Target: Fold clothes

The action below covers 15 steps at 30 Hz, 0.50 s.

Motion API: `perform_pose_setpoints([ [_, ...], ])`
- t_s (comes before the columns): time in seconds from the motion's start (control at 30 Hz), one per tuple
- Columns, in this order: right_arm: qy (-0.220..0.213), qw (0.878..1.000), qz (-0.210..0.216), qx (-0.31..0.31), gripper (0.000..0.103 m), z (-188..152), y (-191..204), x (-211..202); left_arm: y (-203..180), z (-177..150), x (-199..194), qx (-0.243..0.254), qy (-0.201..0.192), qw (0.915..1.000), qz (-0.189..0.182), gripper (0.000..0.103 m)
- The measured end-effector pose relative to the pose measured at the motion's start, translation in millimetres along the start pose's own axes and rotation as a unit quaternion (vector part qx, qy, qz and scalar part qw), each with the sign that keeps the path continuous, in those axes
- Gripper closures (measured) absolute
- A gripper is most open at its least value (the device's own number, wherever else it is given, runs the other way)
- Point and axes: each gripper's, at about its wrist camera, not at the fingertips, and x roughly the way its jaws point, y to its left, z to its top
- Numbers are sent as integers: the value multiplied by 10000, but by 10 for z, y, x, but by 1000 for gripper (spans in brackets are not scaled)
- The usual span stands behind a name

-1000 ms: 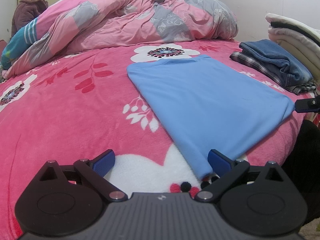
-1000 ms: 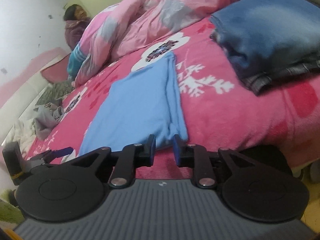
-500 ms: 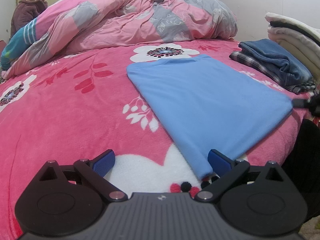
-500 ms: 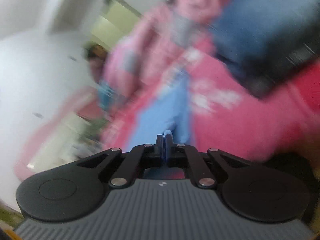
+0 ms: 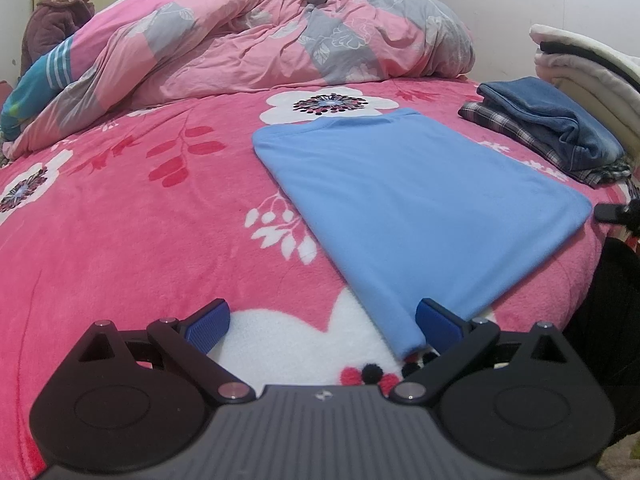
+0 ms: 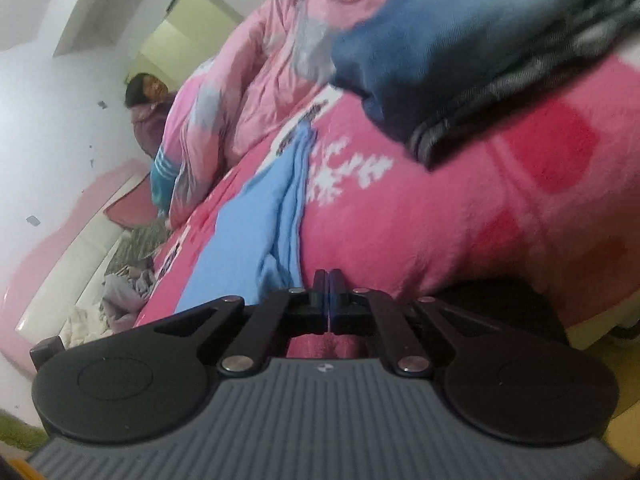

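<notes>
Left wrist view: a bed (image 5: pixel 120 240) under a pink flowered blanket fills the frame, with a rumpled pink and grey duvet (image 5: pixel 260 40) heaped at its far side. Beside the duvet, far left, sits a person (image 5: pixel 56 16) in a purple coat. A folded blue shirt (image 5: pixel 420 208) lies flat on the blanket, right of centre, its near corner just beside one finger of the left hand-held gripper (image 5: pixel 320 320), whose jaws are spread wide with nothing between them. Beyond the shirt, near the bed's right edge, rests a stack (image 5: pixel 544 128) of folded dark blue and plaid clothes. In the right wrist view the right hand-held gripper (image 6: pixel 328 292) is clenched, pads together, at the shirt's near corner; whether cloth is pinched I cannot tell.
</notes>
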Motion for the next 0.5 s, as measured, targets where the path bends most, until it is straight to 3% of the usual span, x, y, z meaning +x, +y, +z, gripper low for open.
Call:
perform_pose_setpoints([
  [0.17, -305, 9975, 82, -638, 103, 94, 333, -123, -8, -2, -1, -8, -5, 10000, 8, 3],
  [0.3, -117, 9910, 279, -1300, 102, 112, 604, 133, -6, -5, -8, -25, -19, 10000, 10, 3],
  [0.43, 341, 9864, -506, -1528, 103, 38, 515, 370, 7, -14, -10, -29, -43, 10000, -22, 3],
  [0.5, 265, 9865, -475, -1542, 101, 77, 583, 315, 20, -16, -8, -37, -45, 10000, -40, 3],
])
